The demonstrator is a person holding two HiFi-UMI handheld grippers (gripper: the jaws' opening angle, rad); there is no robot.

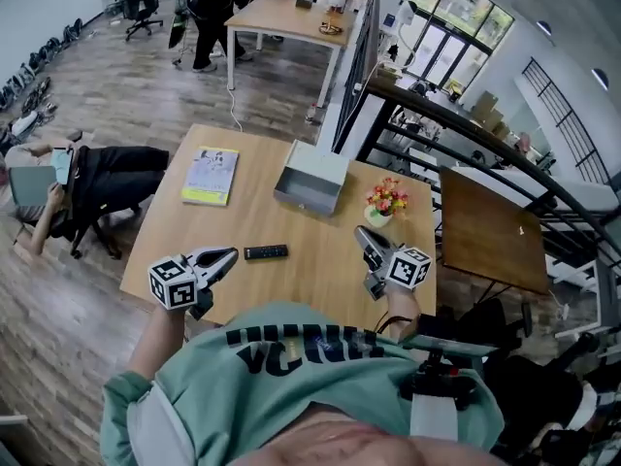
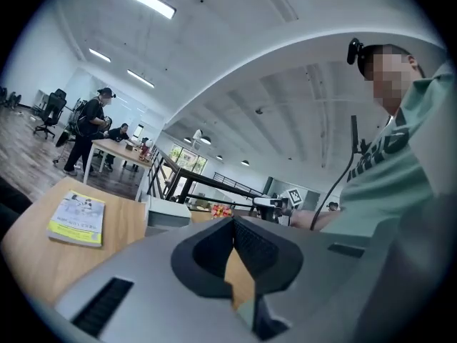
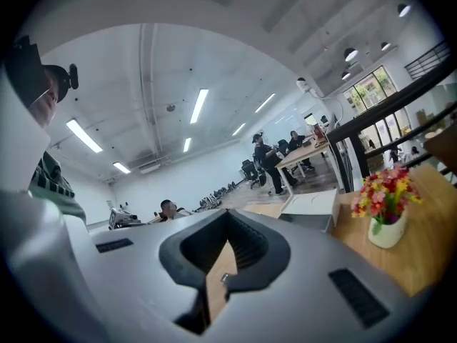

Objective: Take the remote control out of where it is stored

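The black remote control (image 1: 265, 251) lies flat on the wooden table (image 1: 320, 280), out in the open. It is in front of a grey drawer box (image 1: 310, 178) that stands at the table's far middle. My left gripper (image 1: 229, 257) hovers just left of the remote, jaws shut with nothing between them. My right gripper (image 1: 361, 233) is to the remote's right, near the flower vase (image 1: 385, 202), also shut and empty. The remote is in neither gripper view. The left gripper view shows the shut jaws (image 2: 233, 221) and the box (image 2: 168, 213). The right gripper view shows its closed tips (image 3: 228, 214).
A yellow booklet (image 1: 211, 175) lies at the table's far left. A person sits in a chair (image 1: 87, 187) left of the table. A darker table (image 1: 490, 226) and a black railing (image 1: 456, 115) stand to the right. Another person stands by a distant desk (image 1: 291, 17).
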